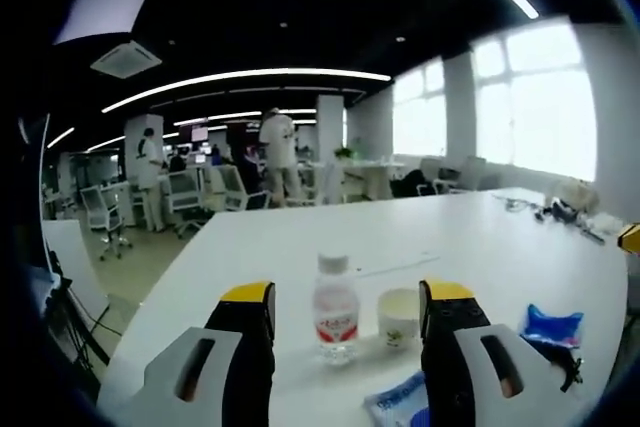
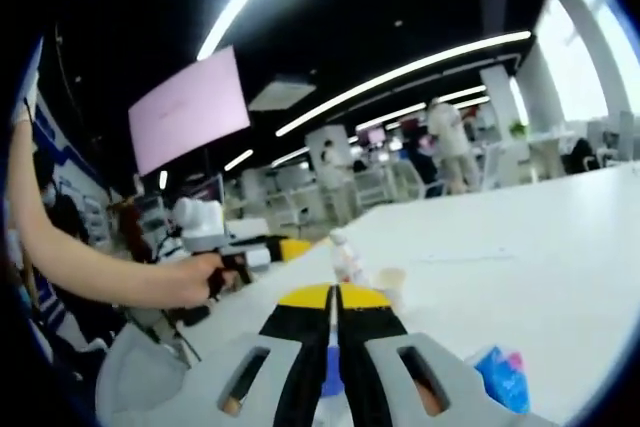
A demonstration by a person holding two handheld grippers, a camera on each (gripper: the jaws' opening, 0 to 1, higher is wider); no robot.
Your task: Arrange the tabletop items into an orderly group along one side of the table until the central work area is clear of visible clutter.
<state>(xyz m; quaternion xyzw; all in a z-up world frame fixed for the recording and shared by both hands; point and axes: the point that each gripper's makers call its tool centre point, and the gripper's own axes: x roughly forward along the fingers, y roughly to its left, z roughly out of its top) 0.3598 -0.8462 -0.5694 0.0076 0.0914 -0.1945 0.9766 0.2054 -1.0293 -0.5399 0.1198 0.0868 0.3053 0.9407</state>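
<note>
On the white table (image 1: 480, 237), one clear plastic water bottle (image 1: 336, 309) with a red label stands between the left gripper (image 1: 347, 322)'s parted jaws; one white paper cup (image 1: 399, 318) sits at its 3 o'clock, two blue packets (image 1: 552, 326) nearby. The right gripper (image 2: 335, 299)'s jaws are pressed together.

Dim dark ceiling with long light strips (image 1: 250, 77), curved by fisheye distortion. Windows (image 1: 540, 97) at right of the left gripper view blow out white. White table (image 2: 520, 247) reflects evenly; right gripper view softly blurred.
</note>
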